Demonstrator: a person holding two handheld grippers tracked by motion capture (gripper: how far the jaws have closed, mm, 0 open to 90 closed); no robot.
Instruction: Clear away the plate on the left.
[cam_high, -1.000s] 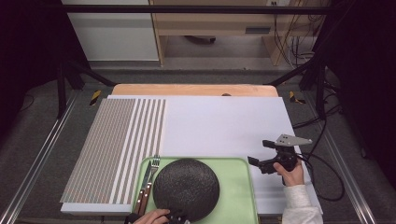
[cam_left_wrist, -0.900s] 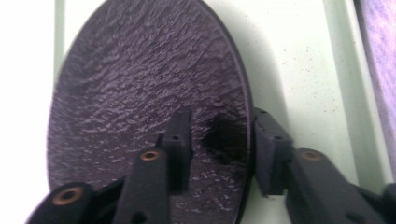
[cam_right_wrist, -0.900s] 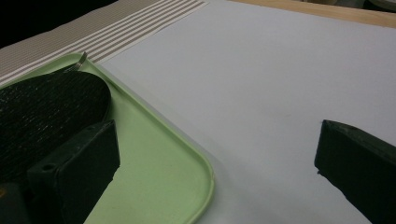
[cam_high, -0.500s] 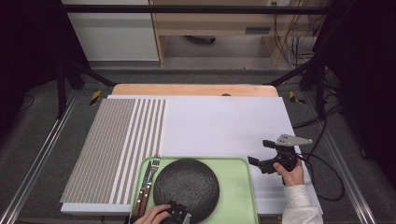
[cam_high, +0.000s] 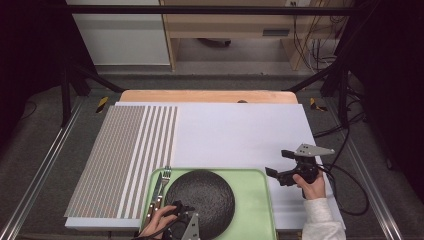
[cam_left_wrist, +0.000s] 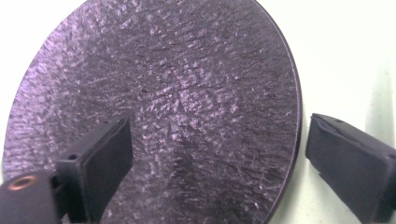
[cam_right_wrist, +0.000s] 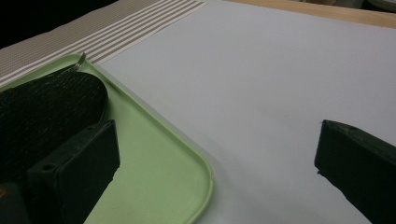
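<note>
A black plate (cam_high: 200, 197) lies flat on the green tray (cam_high: 255, 200), a fork (cam_high: 161, 181) just left of it. At the plate's near rim, the left gripper (cam_left_wrist: 215, 154) has just opened its jaws, wide and touching nothing. Right of the tray, the right gripper (cam_high: 272, 175) hovers, jaws wide and empty.

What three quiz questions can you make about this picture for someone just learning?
1. True or false: the black plate lies on the green tray.
2. Which lies beside the plate on the tray: A spoon, B fork, C cup?
3. What do the left gripper and the right gripper have in common?

Key
1. True.
2. B; it is on the side near the striped mat.
3. Both have open jaws and hold nothing; the left one's have just been opening, one jaw over the plate.
</note>
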